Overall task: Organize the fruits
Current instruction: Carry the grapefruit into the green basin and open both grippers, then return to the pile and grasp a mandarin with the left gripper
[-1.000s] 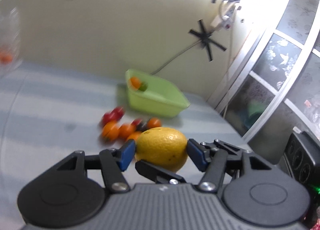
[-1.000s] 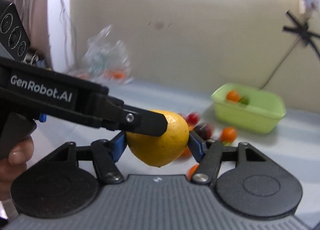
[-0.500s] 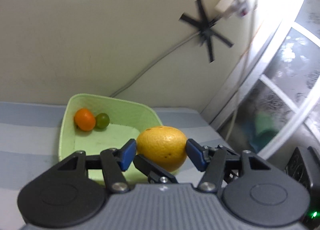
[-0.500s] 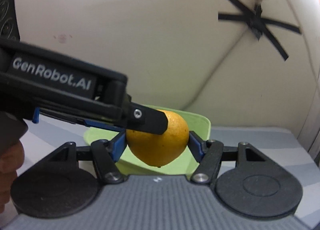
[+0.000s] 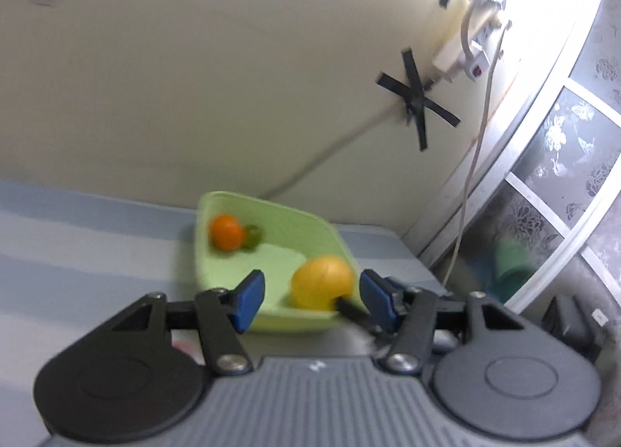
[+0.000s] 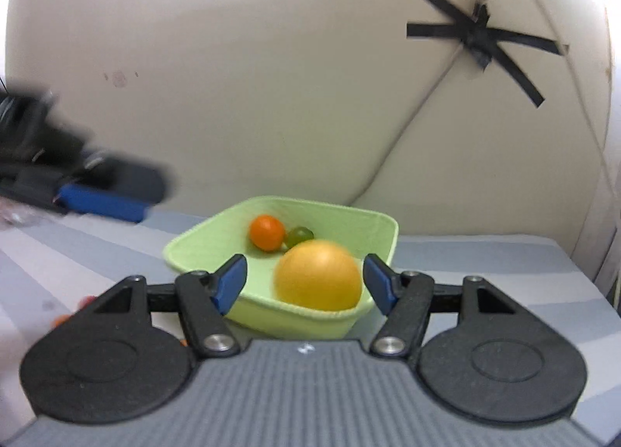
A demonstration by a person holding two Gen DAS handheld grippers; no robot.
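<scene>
1. The large yellow-orange citrus lies in the green tub, near a small orange fruit and a green one.
2. The right gripper and left gripper both gape wide, holding nothing.
3. Placing looks done; next, collect the small fruits lying on the desk.

Three fruits crowd the green basin; striped tabletop around it lies open.
</scene>
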